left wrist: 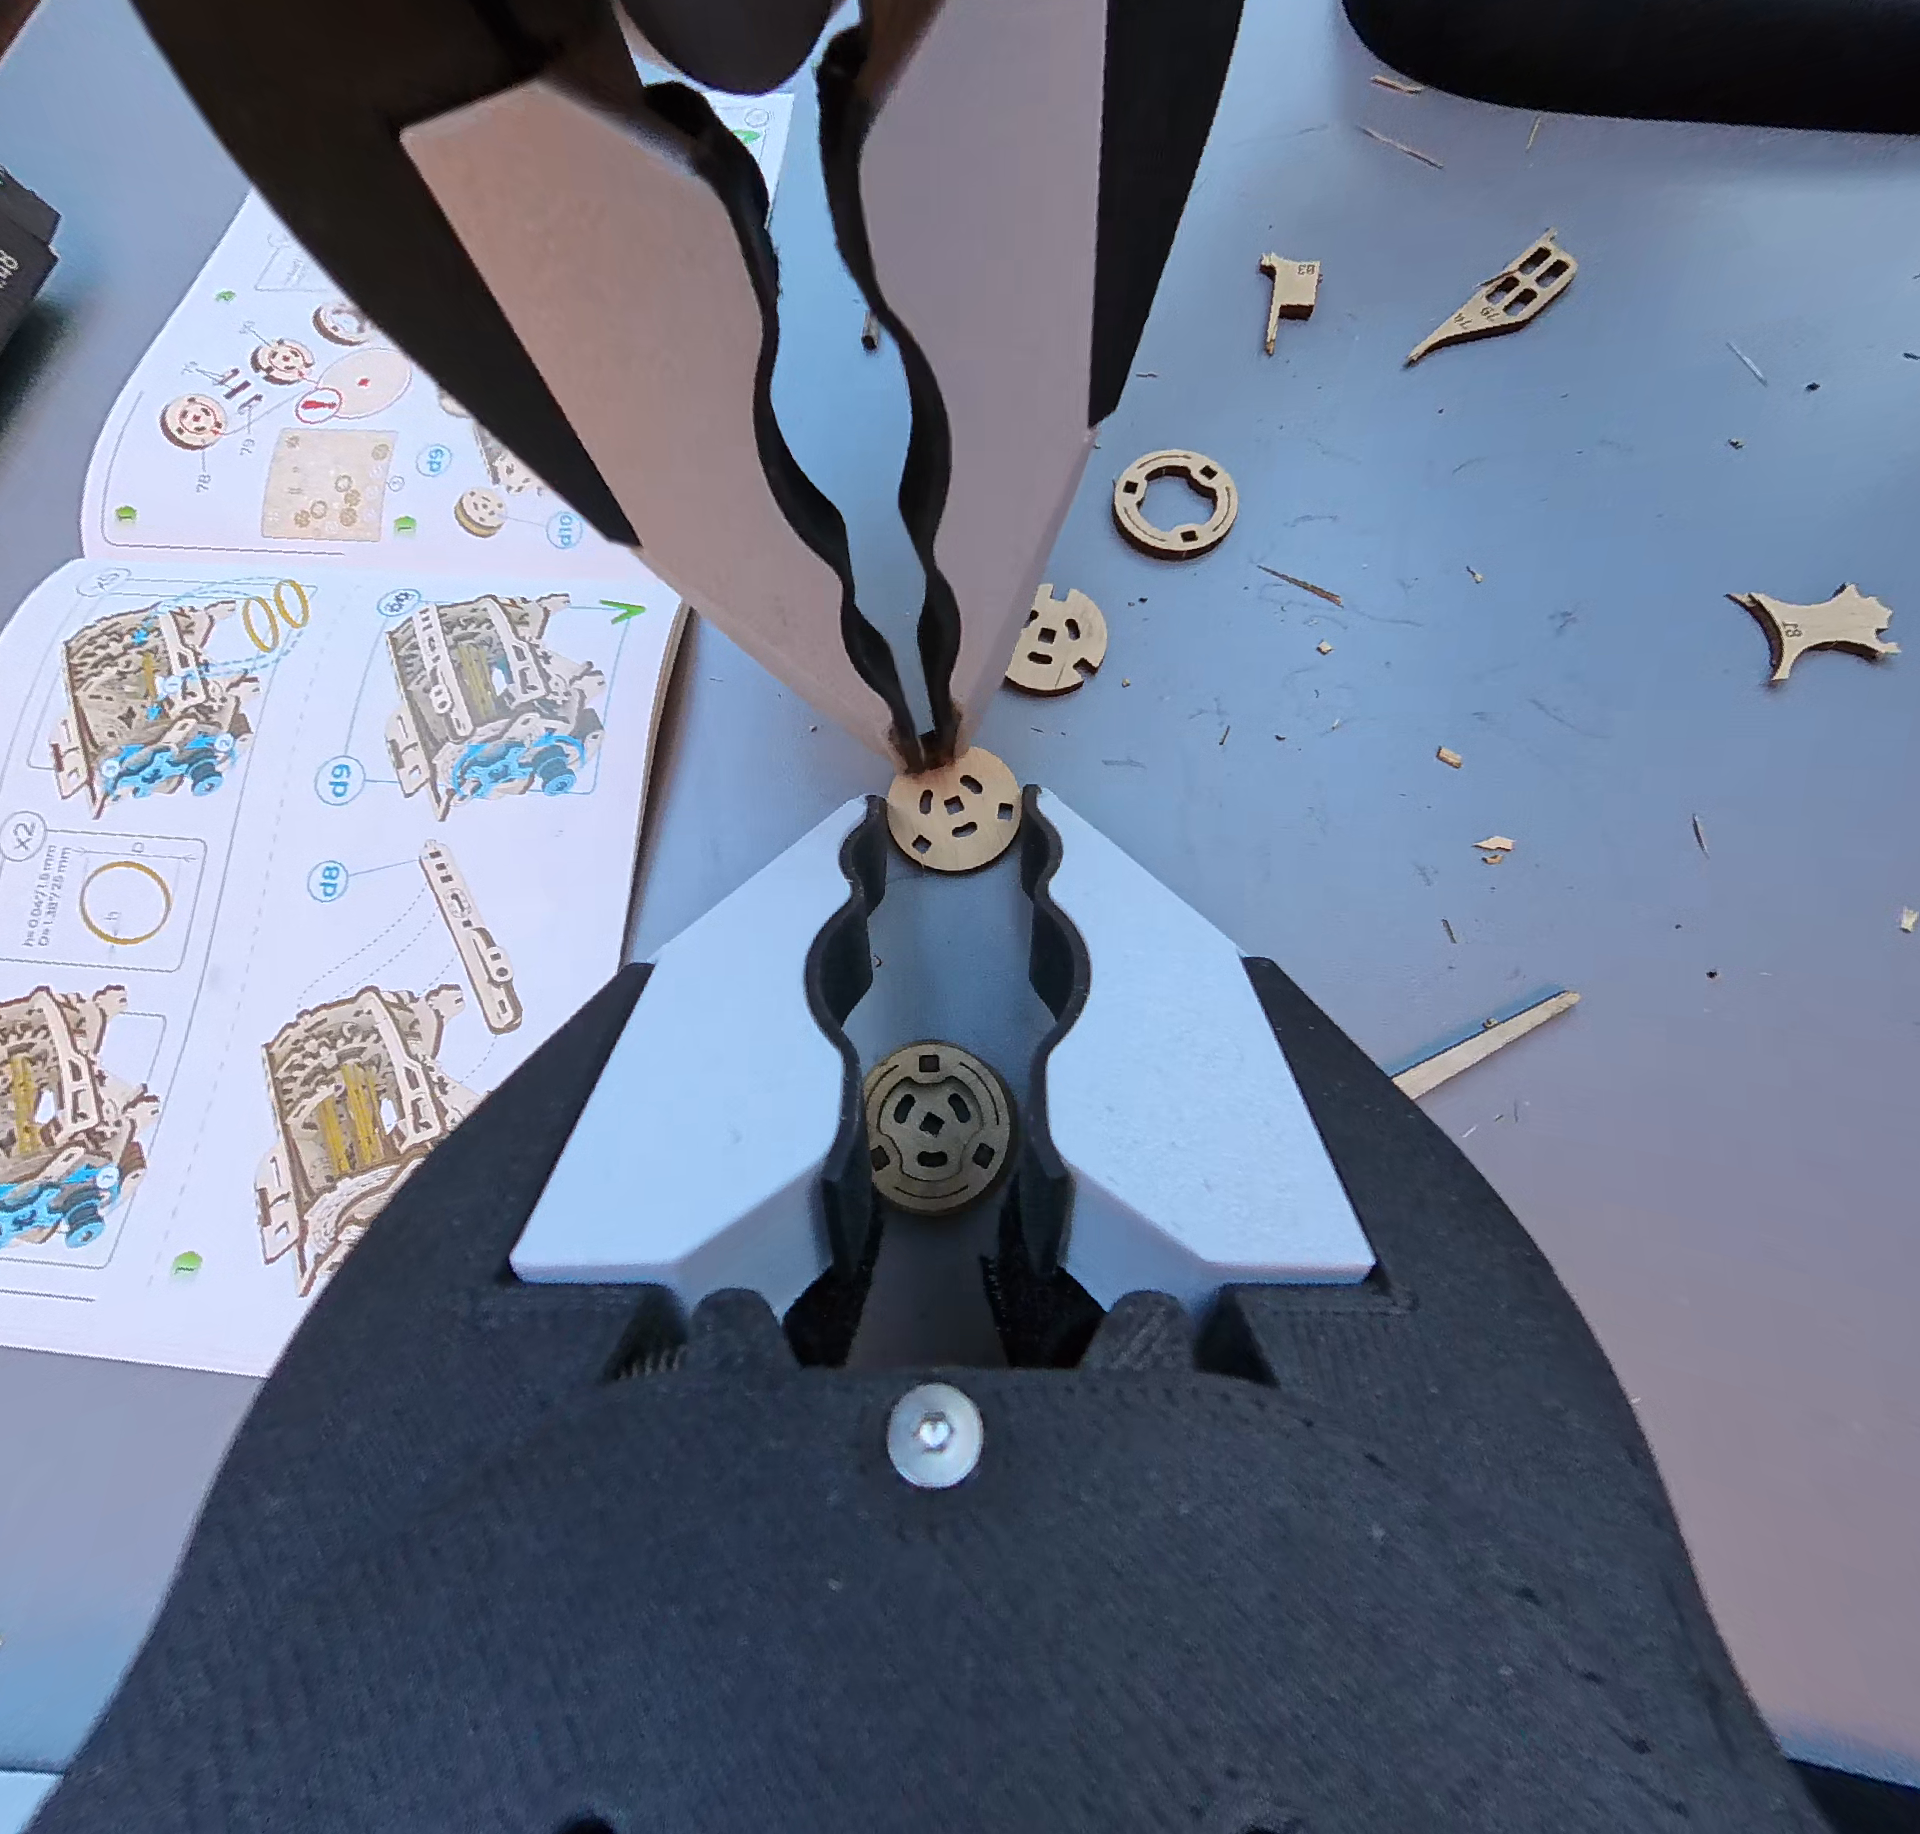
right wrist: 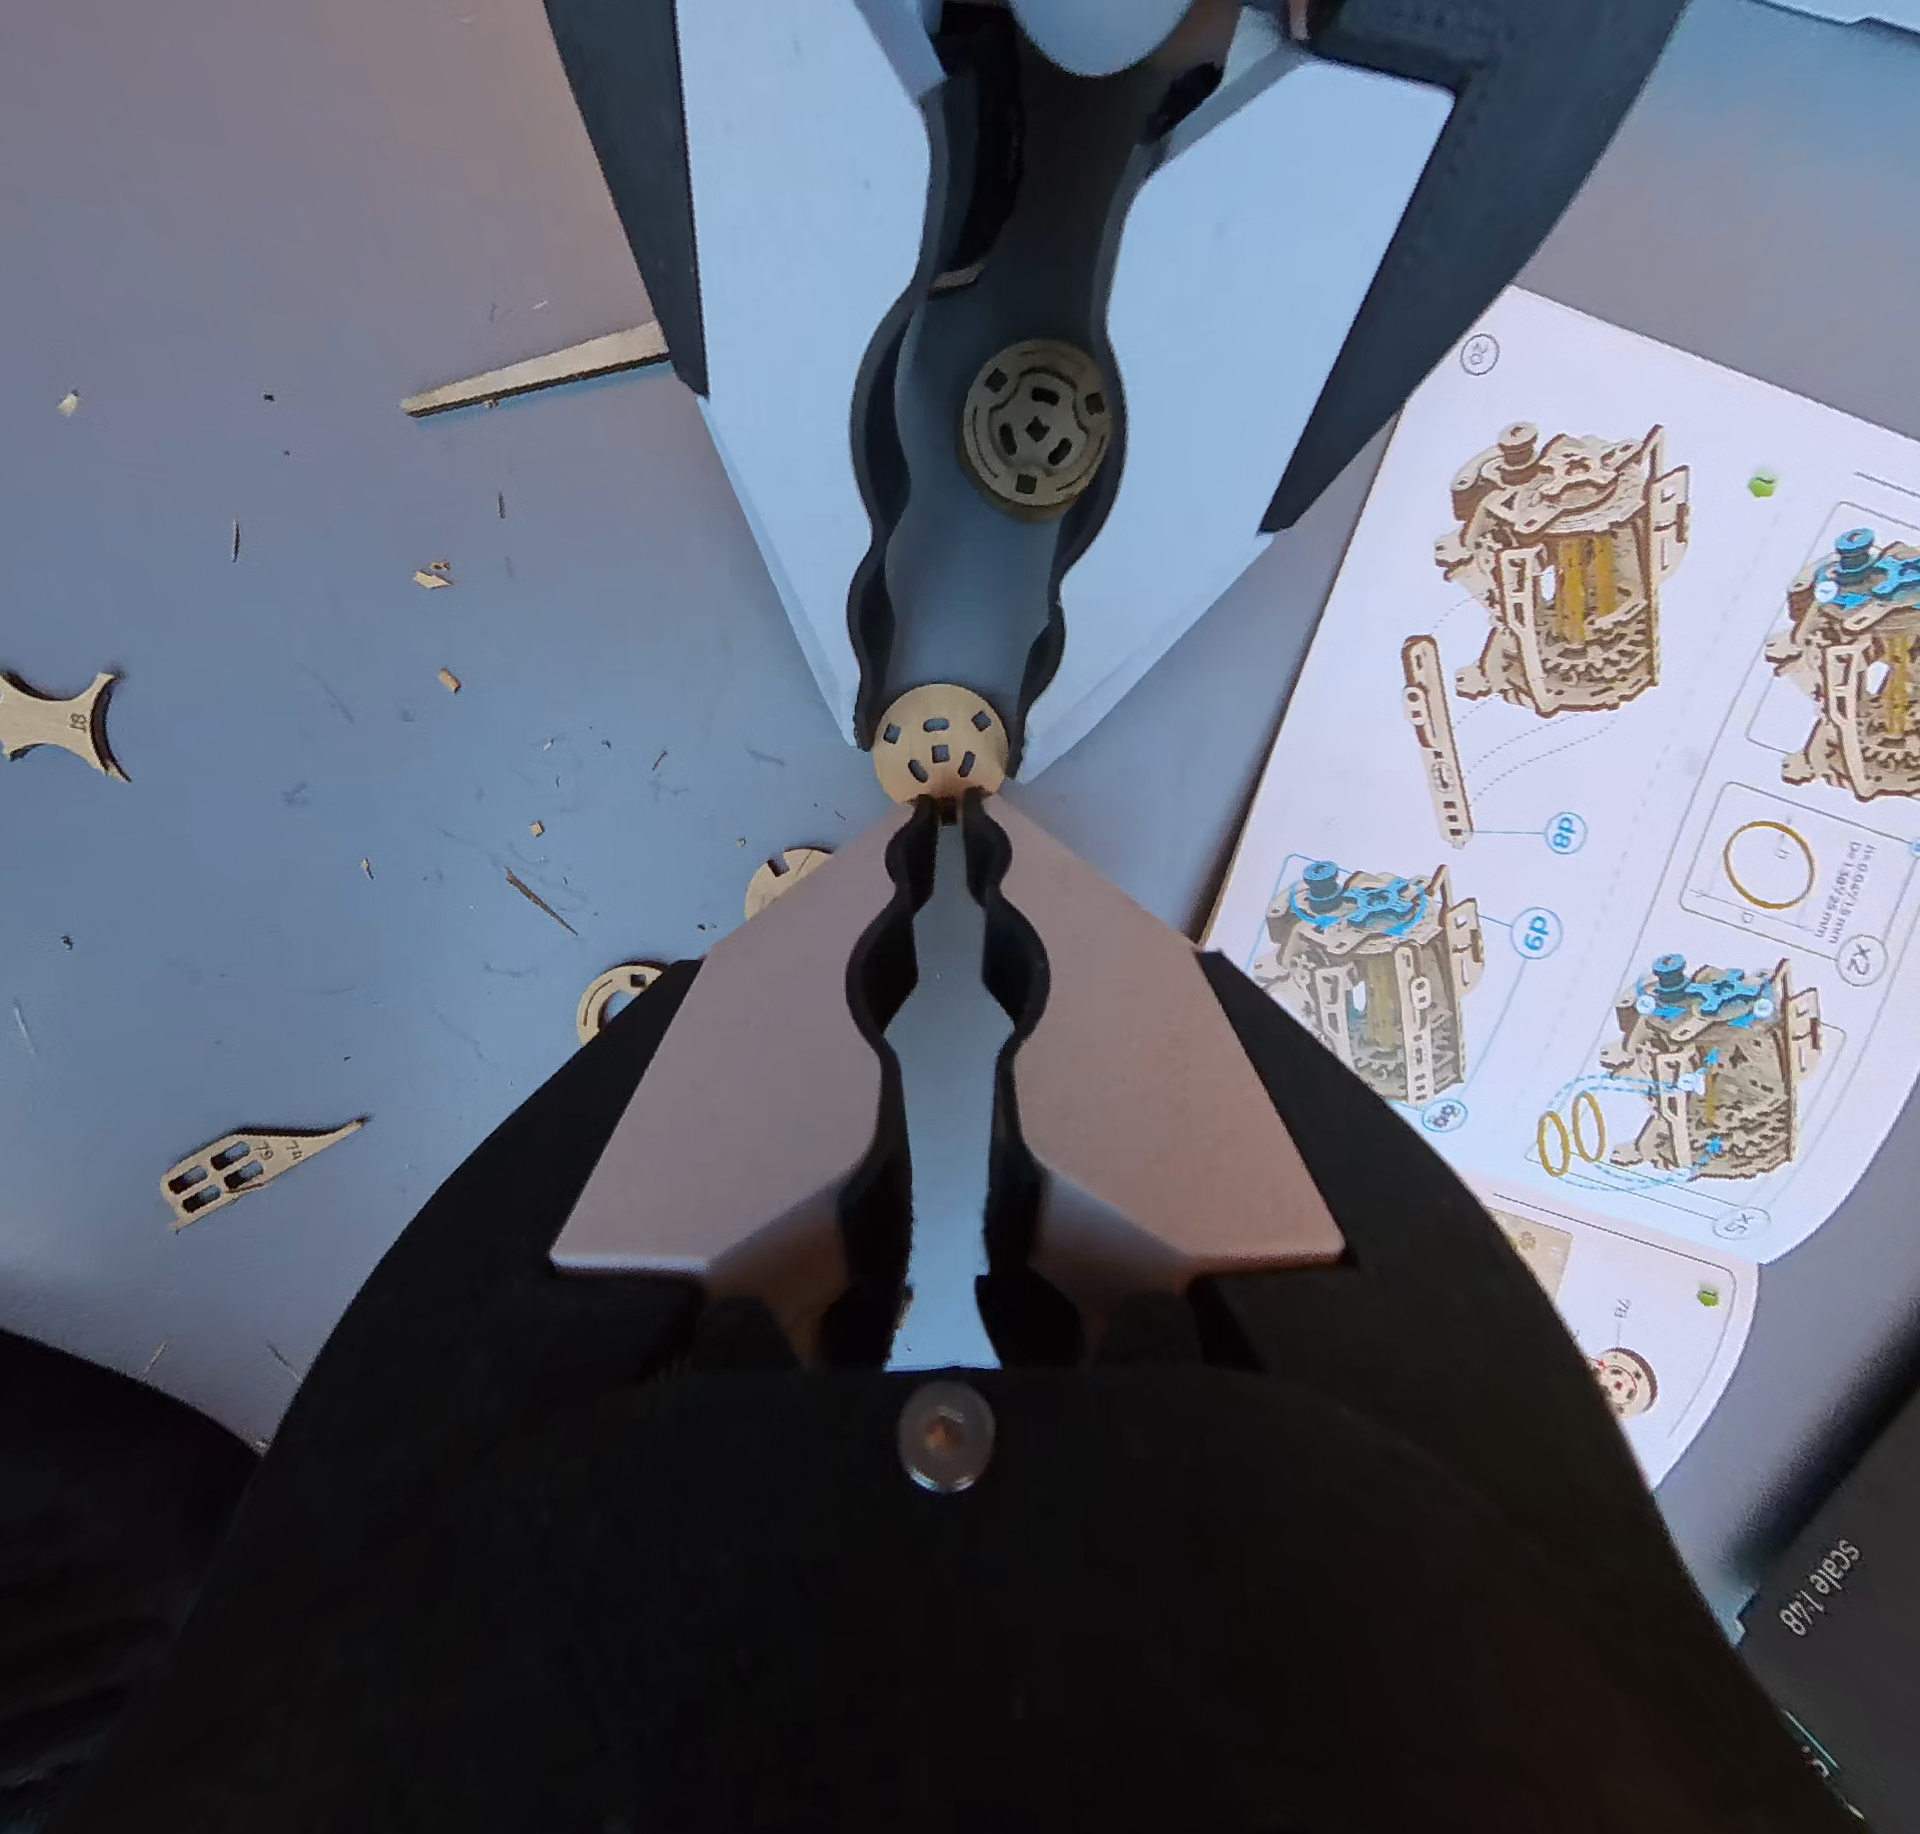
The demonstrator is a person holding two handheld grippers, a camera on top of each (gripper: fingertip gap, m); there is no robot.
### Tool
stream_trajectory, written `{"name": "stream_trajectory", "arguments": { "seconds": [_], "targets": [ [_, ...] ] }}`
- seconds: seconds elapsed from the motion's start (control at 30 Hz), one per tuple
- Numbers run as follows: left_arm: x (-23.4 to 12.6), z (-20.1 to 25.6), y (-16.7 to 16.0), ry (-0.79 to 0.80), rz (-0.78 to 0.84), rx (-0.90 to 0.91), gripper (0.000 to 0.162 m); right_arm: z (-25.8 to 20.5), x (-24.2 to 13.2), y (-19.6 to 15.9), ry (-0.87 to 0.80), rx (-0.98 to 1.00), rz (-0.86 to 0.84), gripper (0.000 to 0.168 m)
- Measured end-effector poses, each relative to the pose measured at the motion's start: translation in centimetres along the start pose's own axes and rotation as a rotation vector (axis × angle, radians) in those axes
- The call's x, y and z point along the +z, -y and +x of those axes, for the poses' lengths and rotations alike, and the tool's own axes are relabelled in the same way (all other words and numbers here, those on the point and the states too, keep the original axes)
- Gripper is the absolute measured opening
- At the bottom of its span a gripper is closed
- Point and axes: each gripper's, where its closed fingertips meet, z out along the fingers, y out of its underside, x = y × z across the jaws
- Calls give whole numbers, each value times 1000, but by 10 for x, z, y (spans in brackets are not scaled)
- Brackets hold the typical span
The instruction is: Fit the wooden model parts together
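Meeting tip to tip above the grey tabletop (left wrist: 1455, 745), both grippers touch one small pale round wooden disc with slots (left wrist: 954, 810). The left gripper (left wrist: 951, 818) clamps the disc's sides between its fingertips; the right gripper (right wrist: 945, 816) pinches its edge. A darker round wooden disc (left wrist: 938, 1128) lies between the left fingers, near an open instruction booklet (left wrist: 312, 849).

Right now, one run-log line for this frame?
left gripper: holds pale wooden disc at tips | right gripper: pinches disc rim | dark slotted disc: table, between left fingers
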Motion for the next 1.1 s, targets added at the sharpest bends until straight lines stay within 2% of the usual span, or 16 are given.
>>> {"name": "stream_trajectory", "arguments": {
  "seconds": [0.1,0.3,0.67,1.1],
  "targets": [
    [0,0,0,-1,0,-1,24,3,-2,-1,-19,19,20,15],
    [0,0,0,-3,0,-3,24,1,-11,11,17,66,267,10],
    [0,0,0,-9,0,-9,24,2,-8,7,-4,23,356,8],
    [0,0,0,-14,0,-13,24,-1,-5,4,19,12,337,1]
  ]
}}
